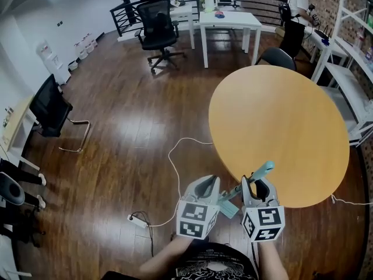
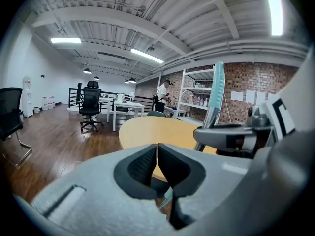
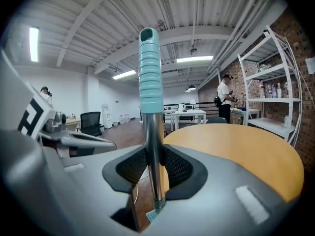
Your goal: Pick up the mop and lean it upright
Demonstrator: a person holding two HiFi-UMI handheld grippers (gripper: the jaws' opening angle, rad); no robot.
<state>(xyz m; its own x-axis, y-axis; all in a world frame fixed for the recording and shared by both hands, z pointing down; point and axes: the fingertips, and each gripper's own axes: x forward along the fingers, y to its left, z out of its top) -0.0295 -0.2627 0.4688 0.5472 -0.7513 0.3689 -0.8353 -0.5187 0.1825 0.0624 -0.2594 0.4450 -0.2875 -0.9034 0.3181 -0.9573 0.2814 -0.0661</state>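
Note:
The mop shows only as its handle: a metal pole with a ribbed teal grip point(image 1: 263, 170) that slants up over the near edge of the round wooden table point(image 1: 280, 127). My right gripper point(image 1: 254, 185) is shut on the pole just below the grip. In the right gripper view both pads press the pole point(image 3: 155, 151), with the teal grip point(image 3: 150, 73) standing upright above my right gripper point(image 3: 155, 163). My left gripper point(image 1: 208, 185) is beside it on the left, shut with nothing between its pads point(image 2: 147, 163). The mop's head is hidden.
A white cable and a power strip point(image 1: 137, 221) lie on the wooden floor to my left. Black office chairs point(image 1: 157, 28) and white desks point(image 1: 230, 22) stand further off. A person point(image 1: 300, 2) stands by the white shelves point(image 1: 352, 80) at the right wall.

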